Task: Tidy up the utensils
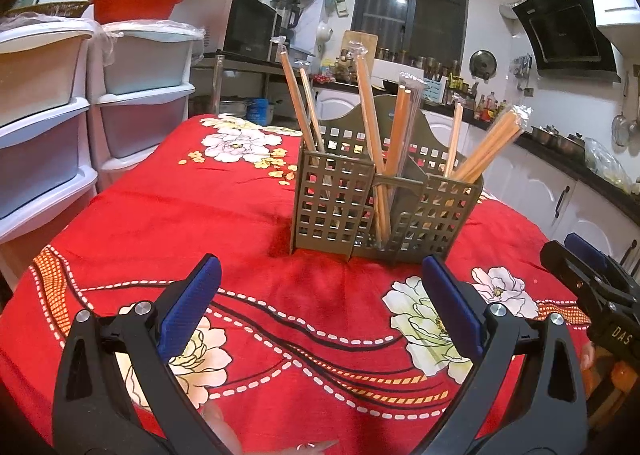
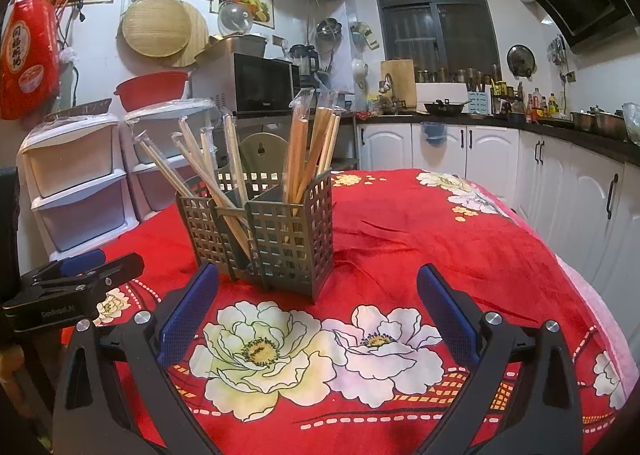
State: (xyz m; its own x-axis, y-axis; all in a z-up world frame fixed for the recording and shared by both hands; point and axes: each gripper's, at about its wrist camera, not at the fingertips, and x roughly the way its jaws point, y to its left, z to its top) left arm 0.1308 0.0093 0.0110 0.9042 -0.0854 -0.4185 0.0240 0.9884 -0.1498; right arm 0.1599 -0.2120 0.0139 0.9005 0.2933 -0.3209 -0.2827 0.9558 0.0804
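chopsticks [image 1: 370, 127]: wrapped, upright and leaning, in the caddy [image 1: 384, 207], frame centre, on the tablecloth [image 1: 240, 215]
left gripper [image 1: 320, 307]: spread wide, empty, caddy straight ahead
right gripper [image 2: 316, 311]: spread wide, empty, caddy ahead-left
nearer: cannot tell, both close

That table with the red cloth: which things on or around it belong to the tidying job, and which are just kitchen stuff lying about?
Part of the job:
- chopsticks in clear wrappers
- grey holder they stand in
- left tool, open
- right tool, open

Just lying about:
- microwave
- red basin
- plastic drawers
- wok
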